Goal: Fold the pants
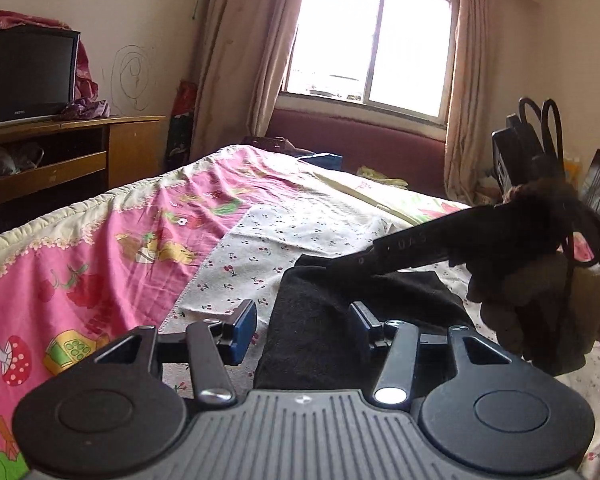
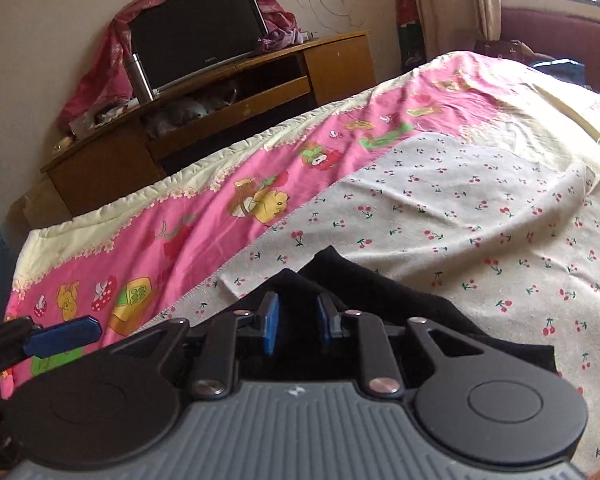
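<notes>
Count: one pair of black pants (image 1: 320, 320), two grippers, one gloved hand (image 1: 540, 280), one bed (image 2: 80, 240), one cherry-print sheet (image 2: 460, 208), one pink cartoon quilt (image 1: 100, 248), one TV (image 1: 24, 72) on one wooden stand (image 1: 132, 148), one window (image 1: 368, 36) with two curtains (image 1: 244, 52).

Pants: folded dark bundle lying on the cherry-print sheet, at 6 o'clock in both wrist views, just in front of each gripper body.

Left gripper (image 1: 304, 322): jaws released, blue pads standing well apart, pants between them but neither pad pressing on the cloth. Left pad sits over bare sheet at 7 o'clock of the bundle. Gripper points slightly downward across the bed toward the window at 12 o'clock.

Right gripper (image 2: 296, 320): jaws narrow but not clenched, a gap shows between the two blue pads, black cloth lies under and around them. Cannot tell if the pads touch the fabric; no pinch visible. Pitched steeply down at the pants.

In the left view the right gripper's fingers enter from 3 o'clock, tips resting at the far edge of the pants, gloved hand wrapped round the handle. In the right view one blue pad of the left gripper shows at 9 o'clock, over the quilt.
</notes>
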`<state>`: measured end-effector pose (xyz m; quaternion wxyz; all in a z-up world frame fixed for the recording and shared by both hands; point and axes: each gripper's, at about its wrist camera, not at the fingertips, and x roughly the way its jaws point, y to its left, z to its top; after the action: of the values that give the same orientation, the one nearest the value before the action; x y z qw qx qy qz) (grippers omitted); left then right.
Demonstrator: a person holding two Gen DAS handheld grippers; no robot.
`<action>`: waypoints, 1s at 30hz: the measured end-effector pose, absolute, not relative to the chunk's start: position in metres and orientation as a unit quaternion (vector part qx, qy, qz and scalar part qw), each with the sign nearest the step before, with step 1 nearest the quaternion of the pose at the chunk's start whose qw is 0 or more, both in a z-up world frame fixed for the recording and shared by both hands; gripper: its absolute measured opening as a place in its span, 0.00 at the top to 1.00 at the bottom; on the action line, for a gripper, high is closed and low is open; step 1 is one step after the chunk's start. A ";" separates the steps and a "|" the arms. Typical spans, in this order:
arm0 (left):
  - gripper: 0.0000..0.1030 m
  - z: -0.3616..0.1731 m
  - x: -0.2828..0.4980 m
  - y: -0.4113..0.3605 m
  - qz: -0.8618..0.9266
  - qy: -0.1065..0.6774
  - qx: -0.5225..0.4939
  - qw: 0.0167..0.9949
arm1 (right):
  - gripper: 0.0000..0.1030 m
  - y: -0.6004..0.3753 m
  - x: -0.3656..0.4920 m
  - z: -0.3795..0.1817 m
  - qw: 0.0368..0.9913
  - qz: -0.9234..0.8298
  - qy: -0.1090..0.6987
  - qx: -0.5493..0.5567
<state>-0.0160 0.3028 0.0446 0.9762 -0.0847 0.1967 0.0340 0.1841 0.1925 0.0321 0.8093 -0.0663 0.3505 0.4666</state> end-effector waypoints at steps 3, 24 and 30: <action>0.38 0.028 -0.004 0.298 0.015 0.234 -0.067 0.970 | 0.79 0.167 0.198 0.047 0.815 0.463 0.342 -0.064; 0.23 0.009 0.012 0.303 0.021 0.274 -0.088 0.958 | 0.75 0.180 0.274 0.019 0.609 0.622 0.432 -0.235; 0.23 0.007 0.016 0.301 0.016 0.274 -0.088 0.958 | 0.69 0.177 0.277 0.019 0.615 0.637 0.424 -0.192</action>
<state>0.0162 0.3006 0.0072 0.9577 -0.0884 0.2736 0.0156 0.2767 0.1774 0.0195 0.6147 -0.1917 0.4238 0.6370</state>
